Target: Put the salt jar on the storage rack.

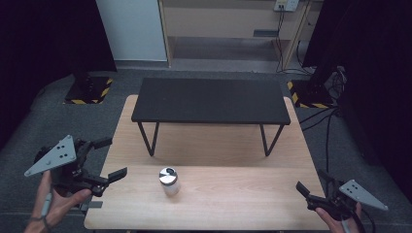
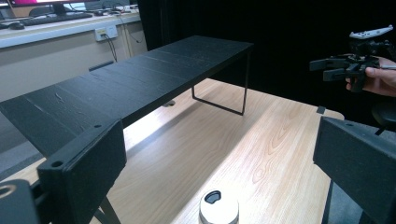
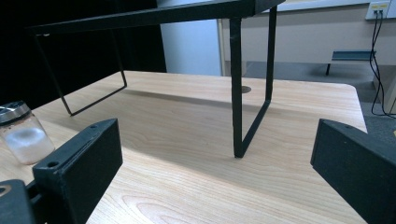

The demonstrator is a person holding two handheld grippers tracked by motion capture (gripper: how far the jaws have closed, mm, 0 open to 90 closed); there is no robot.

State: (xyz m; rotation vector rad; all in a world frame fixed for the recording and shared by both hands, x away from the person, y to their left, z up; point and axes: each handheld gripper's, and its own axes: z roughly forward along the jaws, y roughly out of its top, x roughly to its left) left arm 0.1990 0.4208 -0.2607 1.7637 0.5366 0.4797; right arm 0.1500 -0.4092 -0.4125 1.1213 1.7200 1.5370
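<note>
— where's the jar (image 1: 169, 181)?
— on the table (image 1: 243, 204), in front of the raised shelf (image 1: 211, 100) (nearer its left legs).
— and the grippers?
— left gripper (image 1: 111, 158) left of it, right gripper (image 1: 305, 194) far right.

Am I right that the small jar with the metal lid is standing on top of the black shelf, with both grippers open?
Not quite: the jar stands on the wooden table, in front of the black shelf, as the high view shows. The left gripper and right gripper are indeed open.
</note>
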